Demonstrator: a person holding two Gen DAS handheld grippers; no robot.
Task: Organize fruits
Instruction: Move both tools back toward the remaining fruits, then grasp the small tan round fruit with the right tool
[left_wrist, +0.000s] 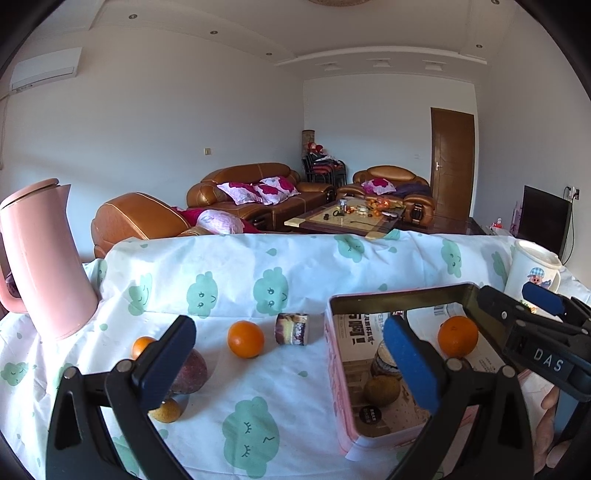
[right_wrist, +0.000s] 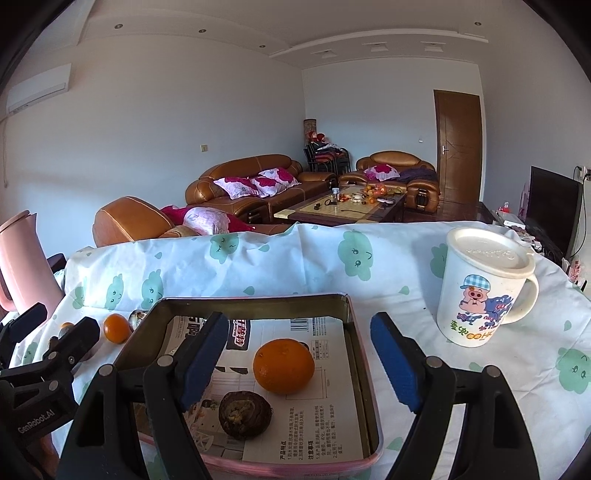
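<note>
The right gripper (right_wrist: 299, 365) is nearest, its blue pads wide apart and empty above the tin box (right_wrist: 360, 354). Inside the box, on printed paper, an orange (right_wrist: 283, 365) lies near the middle, and a dark brown fruit (right_wrist: 245, 414) lies just nearer, close to it. The right wall of the box stands between the pads. On the right a white mug (right_wrist: 484, 288) with a lid stands well apart, with bare tablecloth (right_wrist: 406, 266) around it. The left gripper (left_wrist: 291, 365) is open too and holds nothing. Left of the box lie an orange (left_wrist: 245, 339), a small jar (left_wrist: 292, 328) on its side and a reddish fruit (left_wrist: 192, 373). A pink kettle (left_wrist: 48, 258) stands at the far left edge.
</note>
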